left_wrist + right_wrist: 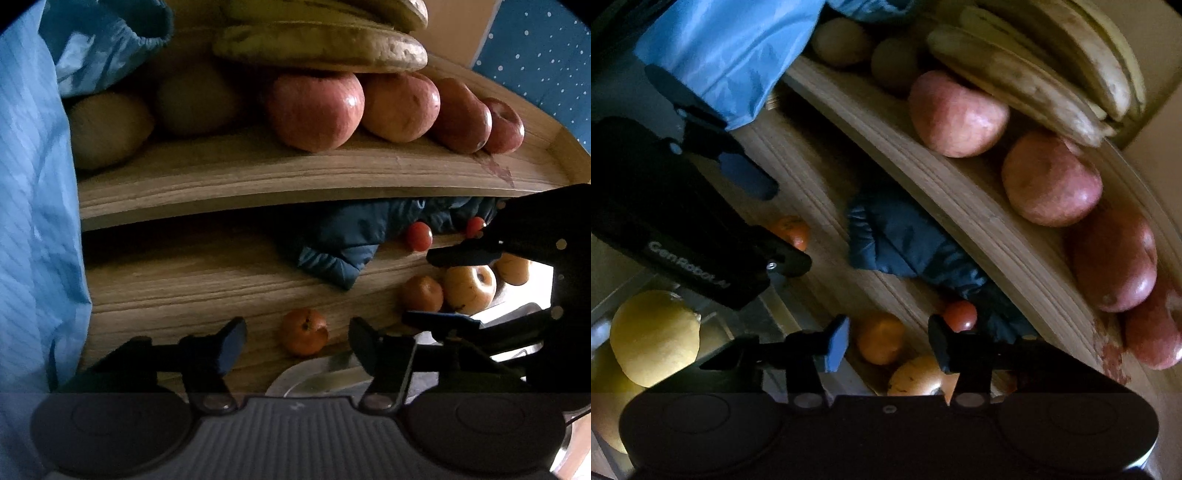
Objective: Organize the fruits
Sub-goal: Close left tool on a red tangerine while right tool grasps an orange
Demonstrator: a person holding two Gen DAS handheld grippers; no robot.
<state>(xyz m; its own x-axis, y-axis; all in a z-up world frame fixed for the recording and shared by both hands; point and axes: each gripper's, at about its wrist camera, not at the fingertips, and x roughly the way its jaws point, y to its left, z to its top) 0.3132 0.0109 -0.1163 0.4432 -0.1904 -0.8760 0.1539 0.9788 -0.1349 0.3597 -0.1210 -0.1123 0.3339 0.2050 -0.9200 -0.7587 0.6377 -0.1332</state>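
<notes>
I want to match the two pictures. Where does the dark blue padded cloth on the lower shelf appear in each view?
Left wrist view: the dark blue padded cloth lies right of centre, just under the edge of the upper wooden shelf.
Right wrist view: the cloth lies at the centre, left of the slanting shelf.
Shared landmark: the small red tomato beside the cloth.

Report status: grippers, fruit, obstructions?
Left gripper open around small orange. Right gripper open around second orange. Dark cloth behind.
</notes>
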